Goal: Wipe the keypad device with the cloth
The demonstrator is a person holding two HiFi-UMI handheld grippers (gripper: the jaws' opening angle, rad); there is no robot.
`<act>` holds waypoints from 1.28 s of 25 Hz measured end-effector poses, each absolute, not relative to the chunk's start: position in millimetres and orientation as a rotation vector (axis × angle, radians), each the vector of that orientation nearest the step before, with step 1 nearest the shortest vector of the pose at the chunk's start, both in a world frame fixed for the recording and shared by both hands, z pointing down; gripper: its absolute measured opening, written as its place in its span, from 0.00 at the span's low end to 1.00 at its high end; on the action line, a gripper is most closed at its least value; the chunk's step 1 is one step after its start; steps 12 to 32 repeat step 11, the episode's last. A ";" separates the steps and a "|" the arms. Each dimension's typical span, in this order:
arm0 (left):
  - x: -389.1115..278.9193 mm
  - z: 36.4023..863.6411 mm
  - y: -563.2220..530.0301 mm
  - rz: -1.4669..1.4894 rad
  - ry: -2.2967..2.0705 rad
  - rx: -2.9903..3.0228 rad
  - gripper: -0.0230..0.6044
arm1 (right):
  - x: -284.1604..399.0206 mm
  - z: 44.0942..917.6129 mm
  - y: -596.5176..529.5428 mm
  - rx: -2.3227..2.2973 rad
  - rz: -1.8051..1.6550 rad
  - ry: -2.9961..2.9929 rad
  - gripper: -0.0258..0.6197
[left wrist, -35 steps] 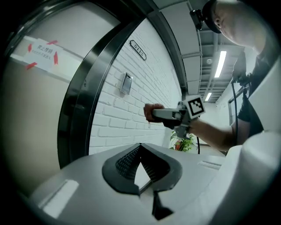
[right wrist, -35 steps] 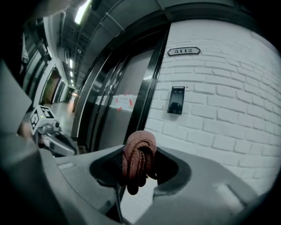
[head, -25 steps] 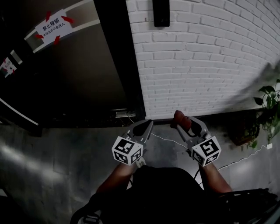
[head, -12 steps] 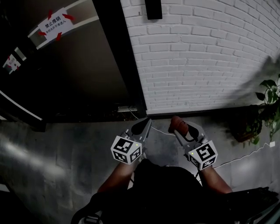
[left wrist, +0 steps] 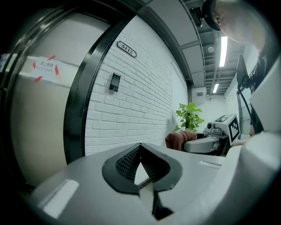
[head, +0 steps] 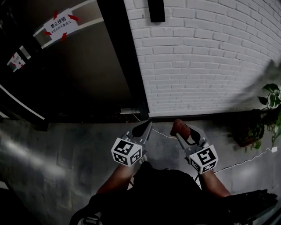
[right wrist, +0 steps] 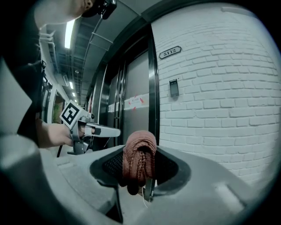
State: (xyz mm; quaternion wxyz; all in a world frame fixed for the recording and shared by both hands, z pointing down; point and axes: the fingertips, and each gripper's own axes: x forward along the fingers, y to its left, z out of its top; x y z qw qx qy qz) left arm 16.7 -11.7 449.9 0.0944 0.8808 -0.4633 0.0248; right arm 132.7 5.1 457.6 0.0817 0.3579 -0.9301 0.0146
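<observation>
The right gripper (right wrist: 140, 165) pinches the reddish-brown cloth (head: 179, 127) well below the wall-mounted keypad device (head: 156, 9), while the left gripper's (head: 146, 127) jaws are pressed together.

Open floor (head: 52, 149) before brick wall (head: 206, 66) and dark door (head: 79, 74); plant (head: 272, 110) at right.

Grey left gripper (head: 146, 126) and right gripper (head: 183, 130), black-and-white marker cubes (head: 127, 151), dark top (head: 162, 193), seemingly short-sleeved

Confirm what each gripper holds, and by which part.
The right gripper is shut on the reddish-brown cloth, pinched at its bunched middle, with cloth sticking out past the jaws. The left gripper is shut and empty.
</observation>
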 end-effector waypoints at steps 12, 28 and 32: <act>20.2 444.9 -9.9 0.081 -1.363 2.637 0.06 | 141.5 460.6 7.1 1.120 0.049 -2.766 0.27; 20.2 444.9 -9.9 0.081 -1.363 2.637 0.06 | 141.5 460.6 7.1 1.120 0.049 -2.766 0.27; 20.2 444.9 -9.9 0.081 -1.363 2.637 0.06 | 141.5 460.6 7.1 1.120 0.049 -2.766 0.27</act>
